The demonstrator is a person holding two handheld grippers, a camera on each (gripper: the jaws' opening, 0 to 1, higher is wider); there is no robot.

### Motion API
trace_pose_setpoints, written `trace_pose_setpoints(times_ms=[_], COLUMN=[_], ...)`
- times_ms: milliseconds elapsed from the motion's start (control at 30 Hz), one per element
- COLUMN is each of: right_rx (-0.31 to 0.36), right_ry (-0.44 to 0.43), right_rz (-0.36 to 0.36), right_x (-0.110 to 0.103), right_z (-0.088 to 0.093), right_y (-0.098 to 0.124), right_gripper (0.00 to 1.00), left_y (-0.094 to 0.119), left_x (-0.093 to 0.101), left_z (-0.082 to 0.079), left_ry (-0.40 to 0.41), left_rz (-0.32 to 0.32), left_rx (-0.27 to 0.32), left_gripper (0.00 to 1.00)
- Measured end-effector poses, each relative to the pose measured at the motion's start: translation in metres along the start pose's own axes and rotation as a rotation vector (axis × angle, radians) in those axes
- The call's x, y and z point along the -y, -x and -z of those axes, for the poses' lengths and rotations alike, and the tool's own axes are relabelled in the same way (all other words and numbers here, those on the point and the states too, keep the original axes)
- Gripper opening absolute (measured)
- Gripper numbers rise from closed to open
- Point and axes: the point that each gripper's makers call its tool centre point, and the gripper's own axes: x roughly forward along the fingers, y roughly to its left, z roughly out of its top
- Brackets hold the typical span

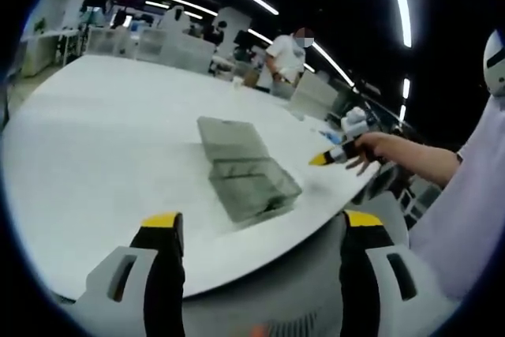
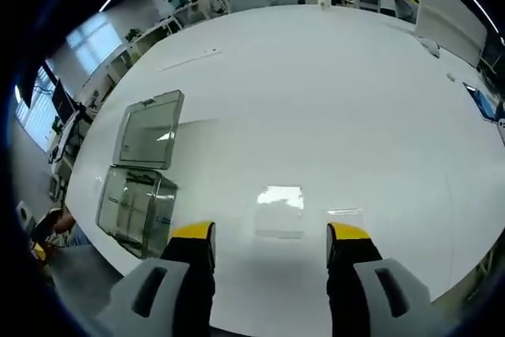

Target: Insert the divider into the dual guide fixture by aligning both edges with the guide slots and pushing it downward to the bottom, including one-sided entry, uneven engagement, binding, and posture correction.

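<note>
Two yellow-tipped jaws of the left gripper [image 1: 263, 223] rise from the bottom of the left gripper view, spread wide apart with nothing between them, hanging above the near edge of a white tabletop [image 1: 102, 140]. Beyond them sits a clear plastic box [image 1: 252, 183] with its lid [image 1: 229, 138] folded open flat behind it; box and lid together run lengthways away from the camera and slightly to the left. To the right, a person's hand [image 1: 375, 150] holds the right gripper [image 1: 322, 160] just above the tabletop edge, its yellow tip pointing toward the box but well apart from it. A person in a white shirt [image 1: 286, 57] stands beyond the tabletop's far side.

In the right gripper view, the right gripper's jaws [image 2: 271, 234] are likewise released and wide apart, gripping nothing. Between and just beyond their tips a clear, flat, roughly square divider [image 2: 280, 211] lies on the tabletop [image 2: 331, 92], untouched. A second small clear piece [image 2: 347, 215] lies just to its right. The box [image 2: 136, 209] and its open lid [image 2: 150, 129] lie well to the left near the tabletop edge, their long axis running away from the camera.
</note>
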Motion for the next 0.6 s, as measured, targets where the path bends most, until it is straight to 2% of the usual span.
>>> trace_pose_setpoints(times_ms=[300,600], right_rx=[-0.042,-0.068], right_ry=[0.015,-0.003], right_rz=[0.05,0.069], right_x=[0.007,0.014], right_z=[0.007,0.009], right_y=[-0.013,-0.025], right_gripper=[0.53,0.51], left_y=[0.0,0.0], left_x=[-0.002,-0.004], left_z=[0.0,0.0], left_ry=[0.008,0.013], left_rz=[-0.006,-0.008], left_rx=[0.004,0.002], left_gripper=[0.79,0.78])
